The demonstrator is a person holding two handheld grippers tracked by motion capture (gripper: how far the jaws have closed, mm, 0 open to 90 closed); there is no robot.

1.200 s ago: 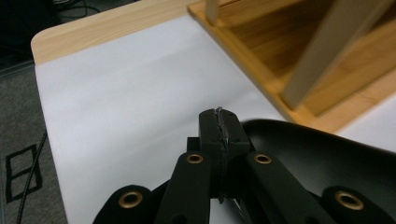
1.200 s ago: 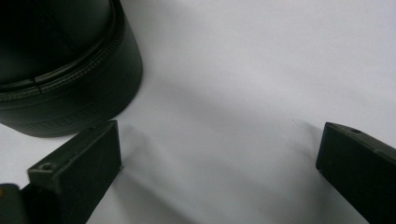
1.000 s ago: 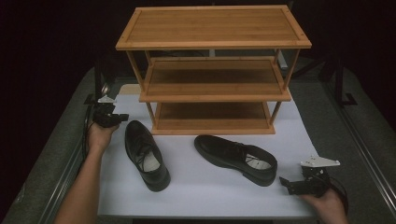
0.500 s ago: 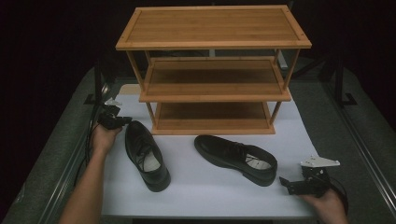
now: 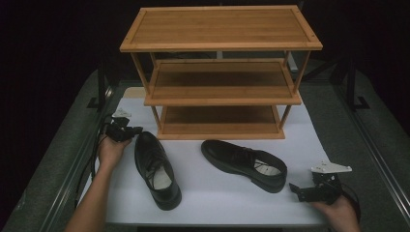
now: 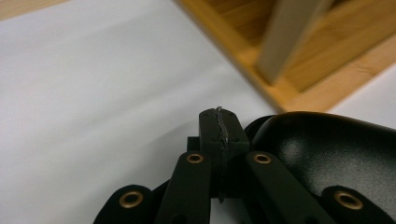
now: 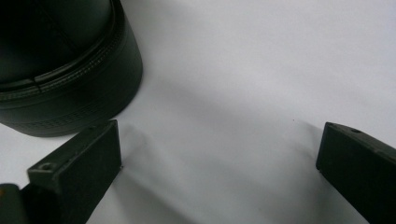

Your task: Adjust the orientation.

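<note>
The left shoe (image 5: 155,170) lies lengthwise, toe toward the rack (image 5: 220,72); left gripper (image 5: 129,131), fingers pressed together, sits beside that toe. Right gripper (image 5: 296,191) fingers spread wide.

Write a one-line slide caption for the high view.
Two black leather dress shoes lie on white paper before an empty three-tier bamboo rack, handheld grippers flanking them.

My left gripper (image 5: 126,131) is pinched closed with nothing between the jaws, tip just beside the toe of the left shoe (image 5: 155,168), forearm stretched up alongside that shoe. My right gripper (image 5: 309,192) has its jaws spread wide, low, well right of that shoe, hand gripping it from behind.
</note>
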